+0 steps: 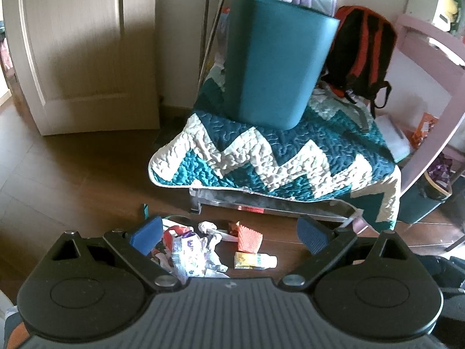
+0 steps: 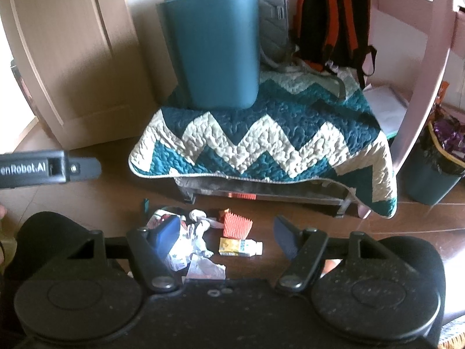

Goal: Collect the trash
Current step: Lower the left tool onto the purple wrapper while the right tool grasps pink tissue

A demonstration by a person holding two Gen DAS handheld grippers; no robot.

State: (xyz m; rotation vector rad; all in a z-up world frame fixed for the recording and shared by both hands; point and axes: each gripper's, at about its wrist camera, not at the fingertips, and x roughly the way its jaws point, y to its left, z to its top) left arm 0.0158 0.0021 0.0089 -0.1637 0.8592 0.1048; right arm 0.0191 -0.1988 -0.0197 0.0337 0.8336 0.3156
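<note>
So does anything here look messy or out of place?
Yes. Litter lies scattered on the wooden floor: crumpled wrappers, an orange ridged piece and a small tube. Oddly, the teal bin stands up on the quilted bench, not on the floor.

A zigzag teal-and-white quilt (image 2: 261, 139) draped a low bench. Far behind it leaned an orange-and-black backpack (image 2: 328, 20); a pale cabinet door (image 1: 81, 43) stood at left.

- Two teal bins: one (image 2: 216, 49) on the quilt, one (image 2: 433, 171) on the floor
- Two backpacks: one grey (image 2: 270, 14), one black-and-orange (image 2: 328, 20)
- One zigzag quilt (image 2: 261, 133)
- One small bottle (image 2: 241, 247)
- One orange ridged piece (image 2: 235, 226)
</note>
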